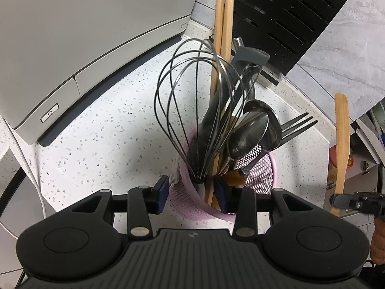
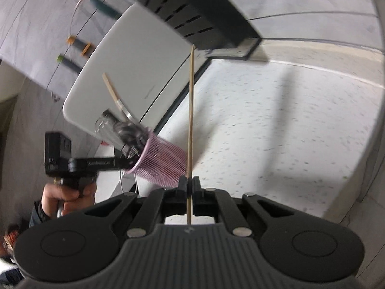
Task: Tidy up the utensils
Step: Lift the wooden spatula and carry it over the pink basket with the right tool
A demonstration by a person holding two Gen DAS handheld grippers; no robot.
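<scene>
My left hand-held gripper (image 1: 190, 196) grips the pink mesh holder's (image 1: 261, 175) rim on the desk (image 1: 108, 144). My right hand-held gripper (image 2: 189, 185) pinches a wooden spatula (image 2: 191, 120) just beside the holder; I judge I must next lower it inside.

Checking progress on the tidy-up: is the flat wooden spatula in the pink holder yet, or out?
Out. The wooden spatula is clamped in the right gripper, held apart from the pink mesh holder.

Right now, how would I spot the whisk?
Find the speckled white countertop, then the pink mesh utensil cup on it. The black wire balloon whisk stands inside, the only thing made of looping wires among wooden handles and metal spoons.
</scene>
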